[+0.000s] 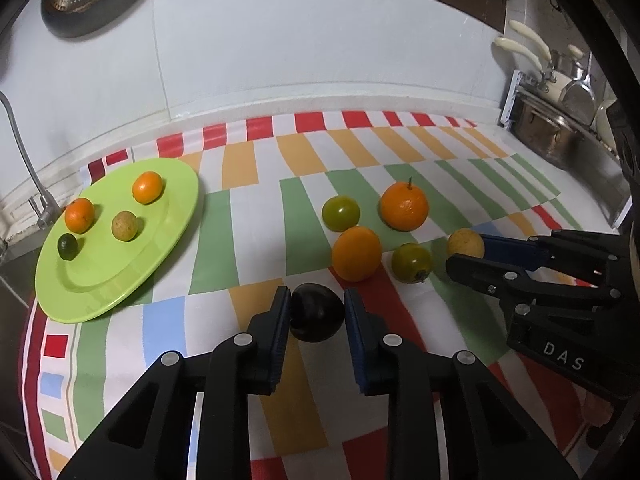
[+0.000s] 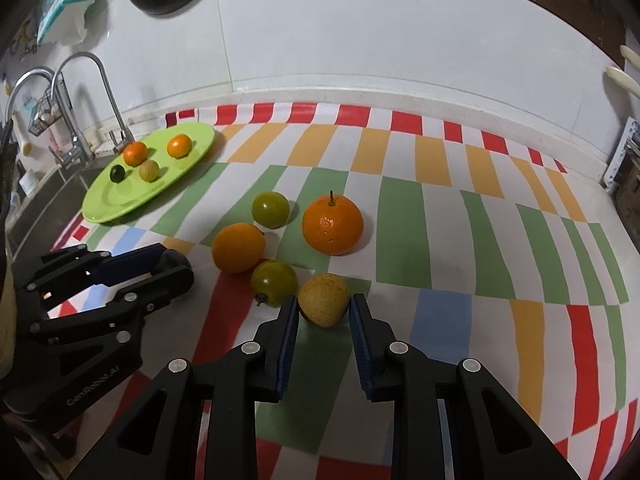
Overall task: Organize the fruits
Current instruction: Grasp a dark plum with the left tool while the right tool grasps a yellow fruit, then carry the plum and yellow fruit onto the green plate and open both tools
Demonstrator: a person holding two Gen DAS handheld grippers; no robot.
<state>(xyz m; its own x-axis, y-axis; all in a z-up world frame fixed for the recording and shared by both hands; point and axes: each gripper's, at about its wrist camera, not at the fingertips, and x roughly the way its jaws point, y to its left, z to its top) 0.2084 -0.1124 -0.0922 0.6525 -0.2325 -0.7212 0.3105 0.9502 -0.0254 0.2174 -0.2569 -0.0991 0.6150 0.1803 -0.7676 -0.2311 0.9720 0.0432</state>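
Note:
A green plate (image 1: pixel 104 280) at the left holds two small oranges (image 1: pixel 147 187), a tan fruit (image 1: pixel 125 225) and a dark green lime (image 1: pixel 67 246). My left gripper (image 1: pixel 317 312) has its pads on both sides of a dark plum (image 1: pixel 318 318) on the cloth. My right gripper (image 2: pixel 324 310) has its pads against a yellow-brown fruit (image 2: pixel 324 299). On the cloth lie a large orange with stem (image 2: pixel 333 224), a smooth orange (image 2: pixel 238 247) and two green tomatoes (image 2: pixel 270 209). The plate also shows in the right wrist view (image 2: pixel 120 204).
A striped cloth (image 2: pixel 440 208) covers the counter. A sink with faucets (image 2: pixel 100 92) lies at the left past the plate. Pots and utensils (image 1: pixel 552 128) stand at the far right. A white tiled wall (image 1: pixel 320 48) runs along the back.

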